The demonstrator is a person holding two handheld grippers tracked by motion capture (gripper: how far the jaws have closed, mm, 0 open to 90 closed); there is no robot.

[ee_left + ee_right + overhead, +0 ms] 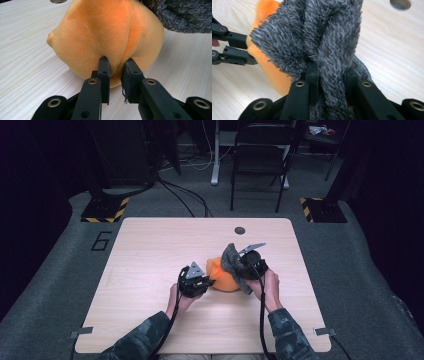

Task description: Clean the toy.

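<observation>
A soft orange toy [223, 276] sits near the middle of the worktop [150, 250], between the person's two hands. A fuzzy grey cloth [232, 260] lies over its right side and hangs down.

The left gripper [115, 67] pinches a fold of the orange plush, and the fabric bunches up between its jaws. The right gripper [329, 72] has its jaws closed tight on a thick twist of the grey cloth.

Both things look light and squishy. They will bend and stretch, not break. The plush will likely slip if only a tiny bit is pinched, so a fat fold or a seam looks like the best place to hold. The grey cloth is floppy, so holding a bunched part, like now, should work well. Pulling too hard might drag the toy across the smooth wood.
</observation>
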